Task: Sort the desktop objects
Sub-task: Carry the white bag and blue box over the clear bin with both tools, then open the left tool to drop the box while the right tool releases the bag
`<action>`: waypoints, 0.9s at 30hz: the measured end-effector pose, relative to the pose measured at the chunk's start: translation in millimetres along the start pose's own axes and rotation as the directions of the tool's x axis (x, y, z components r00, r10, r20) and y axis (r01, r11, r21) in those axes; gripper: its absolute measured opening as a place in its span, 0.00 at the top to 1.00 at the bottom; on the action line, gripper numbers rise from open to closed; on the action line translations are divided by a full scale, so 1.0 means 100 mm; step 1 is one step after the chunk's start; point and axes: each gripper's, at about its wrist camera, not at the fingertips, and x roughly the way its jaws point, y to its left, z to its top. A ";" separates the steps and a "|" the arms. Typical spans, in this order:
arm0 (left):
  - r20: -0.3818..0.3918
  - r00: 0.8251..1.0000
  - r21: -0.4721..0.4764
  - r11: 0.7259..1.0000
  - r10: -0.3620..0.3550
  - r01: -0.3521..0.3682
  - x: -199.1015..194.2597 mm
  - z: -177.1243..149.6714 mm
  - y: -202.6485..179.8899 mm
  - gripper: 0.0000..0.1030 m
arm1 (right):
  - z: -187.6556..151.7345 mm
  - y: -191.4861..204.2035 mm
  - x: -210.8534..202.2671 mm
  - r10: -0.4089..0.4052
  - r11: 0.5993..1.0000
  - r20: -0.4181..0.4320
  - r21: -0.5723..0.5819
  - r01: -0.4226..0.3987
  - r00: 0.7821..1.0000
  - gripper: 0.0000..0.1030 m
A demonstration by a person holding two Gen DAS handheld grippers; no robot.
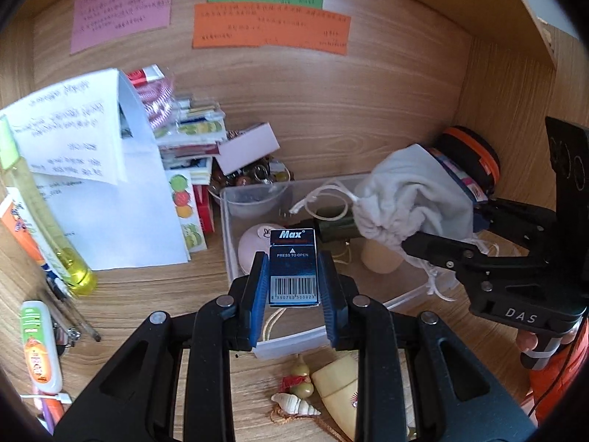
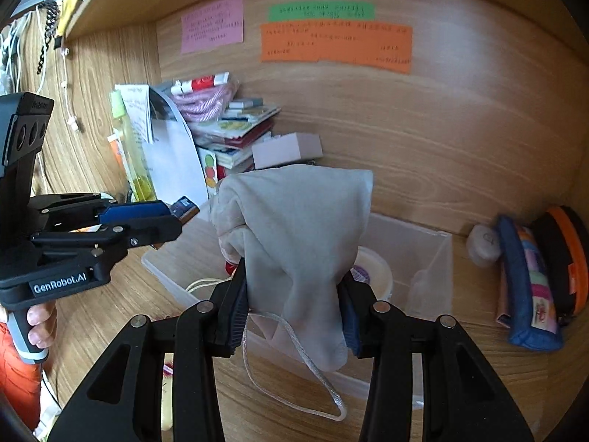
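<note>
My left gripper (image 1: 293, 263) is shut on a small dark blue "Max" box (image 1: 293, 246), held upright between its blue pads over the near-left part of a clear plastic bin (image 1: 227, 221). My right gripper (image 2: 294, 287) is shut on a grey drawstring pouch (image 2: 294, 221), which hangs bunched above the same clear bin (image 2: 436, 258), its cord dangling over the near rim. The left wrist view shows the pouch (image 1: 405, 188) in the right gripper (image 1: 447, 223) at the bin's right end. In the right wrist view the left gripper (image 2: 173, 219) holds the box (image 2: 184, 204) at the left.
Inside the bin (image 1: 257, 206) lie a pale round thing, a dark green item and a cord. Papers (image 1: 110, 191), books and a yellow bottle (image 1: 44, 213) crowd the left. A shell (image 1: 294, 403) and gourd charm lie in front. A blue pencil case (image 2: 522, 280) and orange-rimmed case (image 2: 567, 258) stand right.
</note>
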 end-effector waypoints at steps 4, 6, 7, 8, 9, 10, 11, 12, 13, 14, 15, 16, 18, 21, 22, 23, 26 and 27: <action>-0.018 1.000 -0.001 1.000 -0.001 0.001 0.12 -0.02 0.02 0.75 | -0.02 0.04 0.14 0.006 1.000 -0.027 -0.016 -0.006 1.000 0.62; -0.021 1.000 -0.003 1.000 -0.007 0.007 0.14 -0.02 0.04 0.75 | -0.03 0.07 0.22 0.011 1.000 -0.041 -0.024 -0.012 0.999 0.62; -0.023 1.000 -0.003 1.000 -0.007 0.007 0.16 -0.03 0.04 0.75 | -0.04 0.08 0.24 0.015 0.999 -0.044 -0.027 -0.017 0.999 0.62; -0.026 1.000 0.000 1.000 -0.005 0.005 0.17 -0.03 0.04 0.75 | -0.05 0.10 0.27 0.022 0.999 -0.050 -0.032 -0.023 0.999 0.62; -0.029 1.000 0.003 1.000 -0.004 0.004 0.19 -0.03 0.04 0.75 | -0.05 0.11 0.30 0.024 0.999 -0.053 -0.033 -0.026 0.998 0.62; -0.033 0.999 0.008 1.000 -0.003 0.003 0.20 -0.04 0.05 0.75 | -0.06 0.13 0.32 0.029 0.999 -0.058 -0.038 -0.031 0.998 0.62; -0.035 0.999 0.012 1.000 -0.002 0.002 0.21 -0.05 0.05 0.75 | -0.07 0.13 0.34 0.031 0.999 -0.061 -0.040 -0.034 0.998 0.62; -0.035 0.999 0.015 1.000 0.005 -0.004 0.21 -0.06 0.04 0.75 | -0.07 0.15 0.37 0.032 0.998 -0.068 -0.044 -0.035 0.997 0.62; -0.037 0.999 0.018 1.000 0.009 -0.009 0.22 -0.06 0.04 0.75 | -0.08 0.16 0.39 0.030 0.998 -0.073 -0.050 -0.034 0.997 0.62; -0.038 0.999 0.018 1.000 0.007 -0.006 0.22 -0.07 0.05 0.75 | -0.09 0.17 0.41 0.026 0.998 -0.076 -0.053 -0.030 0.997 0.62; -0.040 0.999 0.014 1.000 0.001 0.000 0.23 -0.07 0.06 0.75 | -0.09 0.17 0.43 0.022 0.998 -0.080 -0.056 -0.027 0.997 0.61; -0.043 0.999 0.011 1.000 -0.007 0.007 0.23 -0.07 0.07 0.75 | -0.10 0.17 0.45 0.022 0.998 -0.083 -0.058 -0.027 0.996 0.61; -0.043 0.999 0.012 1.000 -0.006 0.007 0.23 -0.07 0.07 0.75 | -0.12 0.16 0.48 0.029 0.998 -0.093 -0.055 -0.035 0.995 0.61; -0.044 0.999 0.016 1.000 -0.010 0.011 0.23 -0.08 0.07 0.75 | -0.12 0.15 0.50 0.035 0.998 -0.097 -0.051 -0.040 0.995 0.59; -0.044 0.999 0.019 1.000 -0.009 0.009 0.23 -0.09 0.06 0.75 | -0.13 0.14 0.50 0.037 0.998 -0.097 -0.050 -0.042 0.995 0.57; -0.045 0.999 0.019 1.000 -0.008 0.009 0.23 -0.09 0.06 0.75 | -0.13 0.14 0.50 0.039 0.998 -0.097 -0.047 -0.044 0.995 0.57; -0.047 0.999 0.017 1.000 -0.009 0.010 0.24 -0.09 0.05 0.74 | -0.14 0.14 0.50 0.042 0.998 -0.101 -0.046 -0.047 0.994 0.57; -0.048 0.999 0.014 1.000 -0.014 0.015 0.23 -0.08 0.06 0.74 | -0.14 0.14 0.50 0.042 0.998 -0.103 -0.046 -0.047 0.994 0.57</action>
